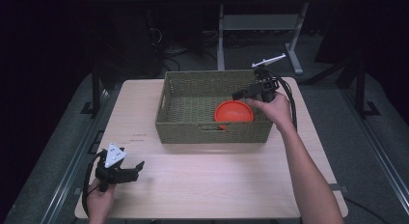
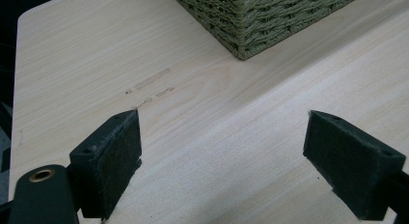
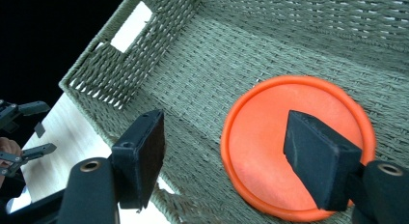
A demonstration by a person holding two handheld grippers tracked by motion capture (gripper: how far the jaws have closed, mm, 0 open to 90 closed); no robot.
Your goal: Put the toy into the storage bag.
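The pale wood-grain surface [image 1: 212,185] carries one container, a rectangular olive-green woven basket [image 1: 169,108] with cut-out handles, set toward the far half and a little right of centre. This placement leaves the near half of the surface bare, which gives both hands room to work in front of the basket.

Inside the basket, a round orange plastic plate [image 1: 234,111] lies in the near-right part of the floor, close to the near wall. In the right gripper view the orange plate [image 3: 270,151] appears to rest with one edge against the woven wall and to tilt slightly; whether it lies fully flat cannot be told.

The right gripper [image 1: 241,94] is held over the right rim of the basket and points inward and down toward the plate. In the right gripper view the right gripper [image 3: 231,151] has its jaws spread wide, one over the woven floor and one in front of the plate face. Nothing is between the jaws. Contact with the plate cannot be confirmed. Judged from this posture, the gripper is either approaching the plate or clear of it after a release.

The left gripper [image 1: 137,170] sits at the near-left corner of the surface, well apart from the basket. In the left gripper view the left gripper [image 2: 224,151] is wide open, empty, and low over bare wood.
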